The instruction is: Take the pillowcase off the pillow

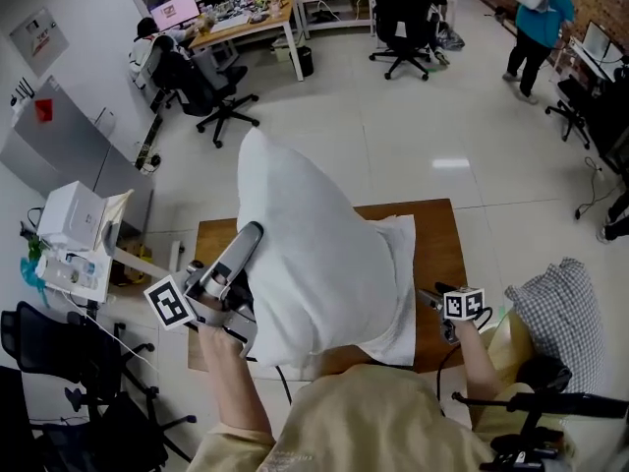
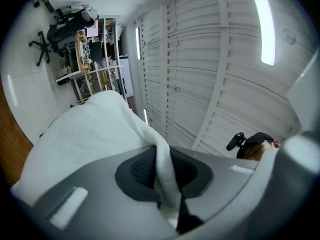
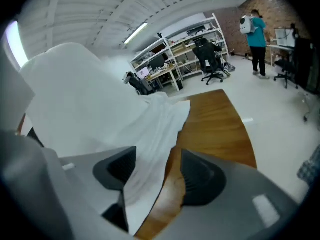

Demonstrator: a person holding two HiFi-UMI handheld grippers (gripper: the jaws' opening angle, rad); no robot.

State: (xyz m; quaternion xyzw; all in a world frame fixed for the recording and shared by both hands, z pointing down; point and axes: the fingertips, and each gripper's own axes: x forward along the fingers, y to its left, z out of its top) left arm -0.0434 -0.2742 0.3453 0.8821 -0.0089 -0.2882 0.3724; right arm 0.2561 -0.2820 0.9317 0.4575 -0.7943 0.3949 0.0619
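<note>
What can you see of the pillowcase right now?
The pillowcase is thin white cloth, creased. Its loose, flat part drapes from the raised pillow onto the wooden table. Its edge lies unpinched inside the right claw, whose jaws are apart. The left claw is shut on a fold of the pillow; whether the case still covers it there is unclear.

- Pillow (image 1: 295,224): white cloth, matt, puffy, faintly fuzzy.
- Pillowcase (image 3: 155,129): thinner white cloth, matt, fine creases.
- Table (image 1: 442,249): brown wood, smooth, low sheen, grain showing.
- Left tongs (image 2: 162,174), right tongs (image 3: 152,176): grey matt plastic shells; pads (image 3: 202,179) dark, rubbery, finely ribbed.
- Floor (image 1: 413,146): pale, glossy, mirrors a light.
- Checked cloth (image 1: 560,308): woven, matt.
</note>
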